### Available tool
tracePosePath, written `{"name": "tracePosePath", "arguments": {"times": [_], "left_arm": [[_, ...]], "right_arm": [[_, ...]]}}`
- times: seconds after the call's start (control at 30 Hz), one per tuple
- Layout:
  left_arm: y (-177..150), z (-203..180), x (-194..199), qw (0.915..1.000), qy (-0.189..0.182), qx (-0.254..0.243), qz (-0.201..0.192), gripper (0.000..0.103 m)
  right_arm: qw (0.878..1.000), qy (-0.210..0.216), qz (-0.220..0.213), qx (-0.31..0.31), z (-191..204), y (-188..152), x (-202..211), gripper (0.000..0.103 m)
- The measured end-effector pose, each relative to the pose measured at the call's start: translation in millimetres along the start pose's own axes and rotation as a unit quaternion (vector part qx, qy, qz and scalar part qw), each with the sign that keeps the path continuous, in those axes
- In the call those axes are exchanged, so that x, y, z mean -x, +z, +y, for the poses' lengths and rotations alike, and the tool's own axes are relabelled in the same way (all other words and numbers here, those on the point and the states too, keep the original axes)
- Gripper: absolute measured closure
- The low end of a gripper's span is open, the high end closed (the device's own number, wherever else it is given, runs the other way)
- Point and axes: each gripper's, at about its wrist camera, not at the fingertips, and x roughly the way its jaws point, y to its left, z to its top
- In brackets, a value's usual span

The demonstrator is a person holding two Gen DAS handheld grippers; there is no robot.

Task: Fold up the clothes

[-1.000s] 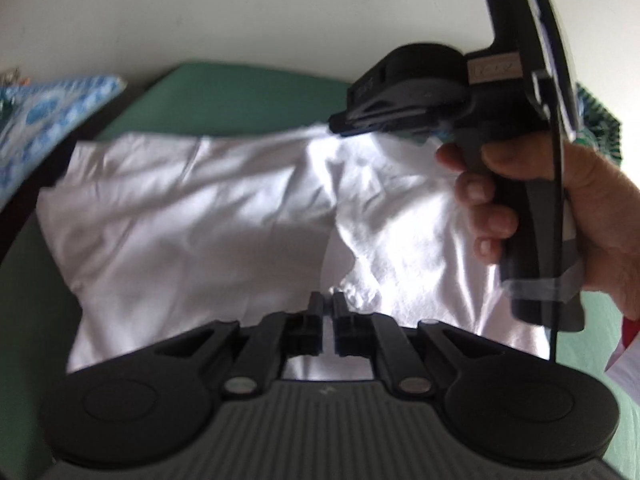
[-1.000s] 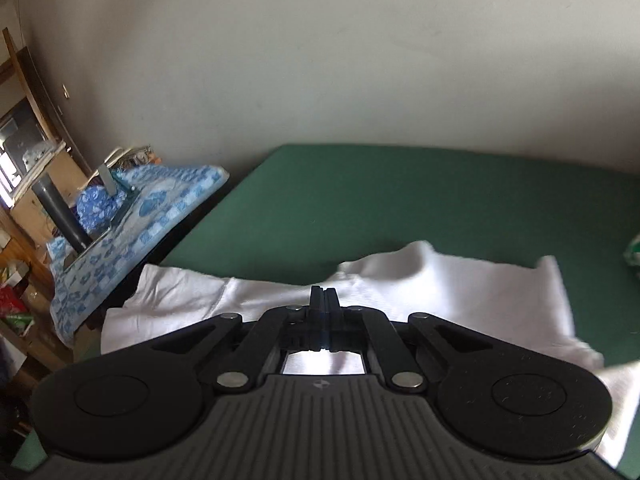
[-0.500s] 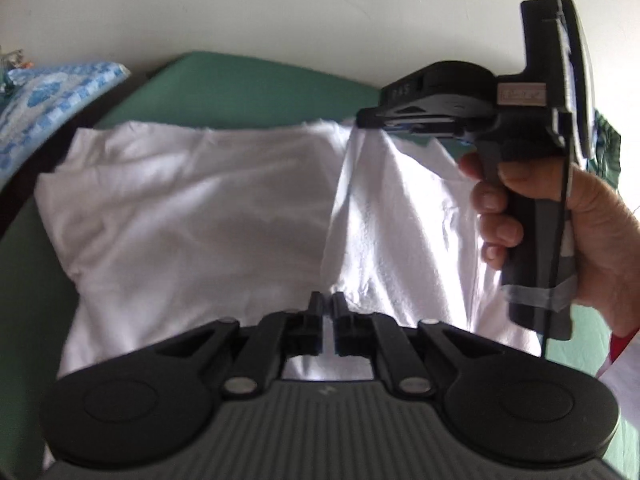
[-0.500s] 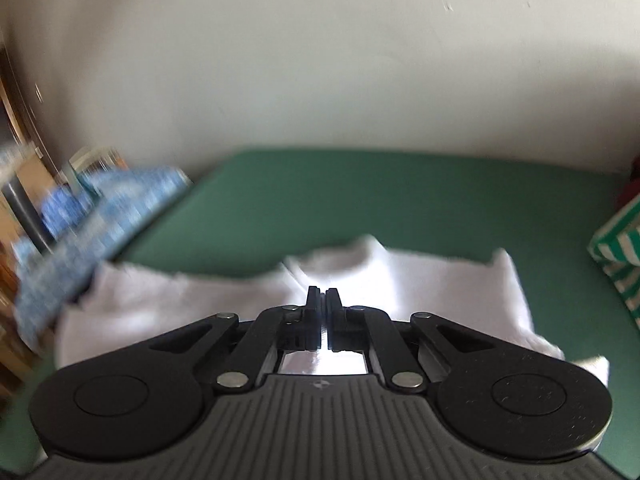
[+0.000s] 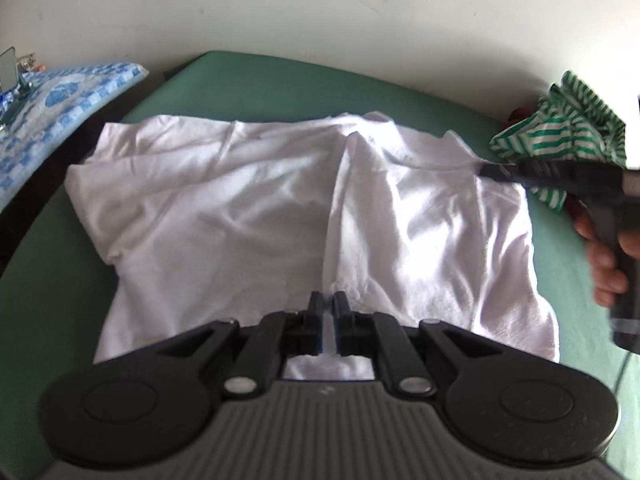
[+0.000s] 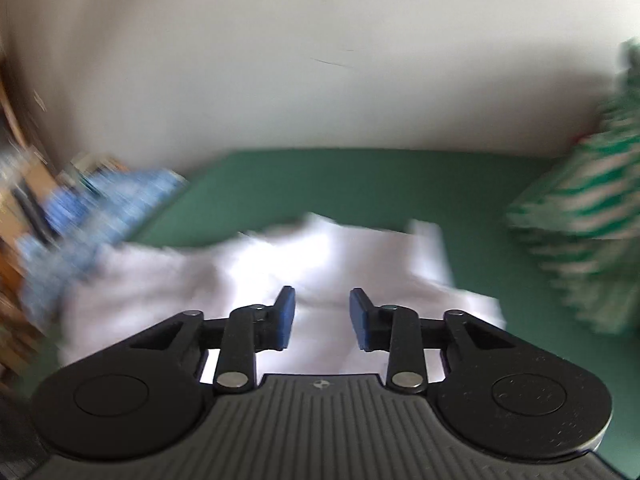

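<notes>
A white T-shirt (image 5: 248, 208) lies spread on the green bed surface (image 5: 280, 76), its right part folded over toward the middle. My left gripper (image 5: 328, 306) is shut on the shirt's near edge, white cloth between the fingers. My right gripper (image 6: 322, 304) is open and empty above the shirt (image 6: 328, 264); that view is blurred by motion. In the left wrist view the right gripper (image 5: 494, 170) sits at the shirt's far right edge, held by a hand.
A green-and-white striped garment (image 5: 560, 140) lies at the right of the bed, also in the right wrist view (image 6: 588, 232). A blue patterned cloth (image 5: 60, 96) covers furniture on the left. A white wall (image 5: 320, 8) stands behind the bed.
The right gripper carried the shirt's edge down to the right, lowered it and opened, letting the cloth go. The left gripper stayed shut on the near edge.
</notes>
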Motion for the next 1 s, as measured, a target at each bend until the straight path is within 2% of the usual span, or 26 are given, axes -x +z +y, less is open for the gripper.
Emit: {"name": "tracePosePath", "arguments": {"times": [0.1, 0.13, 0.2, 0.23, 0.3, 0.37, 0.43, 0.47, 0.5, 0.57, 0.67, 0.8, 0.93, 1.0], "left_arm": [[-0.8, -2.4, -6.5, 0.9998, 0.011, -0.01, 0.012, 0.095], [-1.3, -4.1, -7.7, 0.9995, 0.019, -0.02, 0.016, 0.094], [-3.3, -8.0, -4.3, 0.9983, 0.037, -0.043, 0.014, 0.094], [-4.6, -9.2, 1.3, 0.9975, 0.046, -0.054, 0.007, 0.094], [-7.9, -7.5, 17.2, 0.9974, 0.045, -0.056, -0.009, 0.093], [-13.9, -3.7, 32.4, 0.9982, 0.036, -0.045, -0.016, 0.088], [-24.1, -4.8, 45.1, 0.9988, 0.025, -0.039, -0.014, 0.089], [-29.6, -5.8, 51.1, 0.999, 0.019, -0.038, -0.011, 0.089], [-35.6, -8.8, 56.1, 0.9991, 0.01, -0.04, -0.005, 0.088], [-48.2, -16.4, 64.4, 0.9985, -0.019, -0.05, 0.01, 0.084], [-62.5, -30.3, 71.5, 0.994, -0.066, -0.083, 0.028, 0.071], [-67.7, -48.0, 63.0, 0.9828, -0.124, -0.127, 0.052, 0.071], [-71.4, -62.0, 50.6, 0.9655, -0.196, -0.145, 0.092, 0.07], [-75.5, -71.4, 49.3, 0.9568, -0.219, -0.162, 0.1, 0.063]], "right_arm": [[0.998, -0.034, 0.022, -0.037, -26.7, -8.9, -17.1, 0.077], [0.998, -0.041, 0.011, -0.05, -34.6, -10.3, -21.0, 0.086], [0.997, -0.059, -0.014, -0.056, -35.6, -11.0, -13.7, 0.085], [0.996, -0.069, -0.025, -0.058, -34.9, -11.2, -9.0, 0.079], [0.996, -0.023, -0.037, -0.072, -32.0, -16.1, 12.5, 0.079], [0.996, 0.04, -0.005, -0.078, -28.1, -27.1, 26.4, 0.077], [0.996, 0.05, 0.033, -0.069, -23.0, -37.0, 23.3, 0.076], [0.996, 0.049, 0.051, -0.063, -20.4, -41.7, 20.1, 0.081], [0.997, 0.03, 0.046, -0.058, -19.3, -44.9, 20.9, 0.086], [0.998, -0.021, 0.023, -0.063, -18.2, -49.7, 36.1, 0.079], [0.997, 0.039, -0.007, -0.073, -17.4, -74.2, 92.6, 0.079], [0.995, 0.083, 0.016, -0.051, 11.3, -127.7, 153.4, 0.079], [0.997, 0.046, 0.06, -0.016, 52.5, -203.5, 206.2, 0.079], [0.996, 0.023, 0.083, -0.026, 75.8, -237.9, 230.1, 0.078]]}}
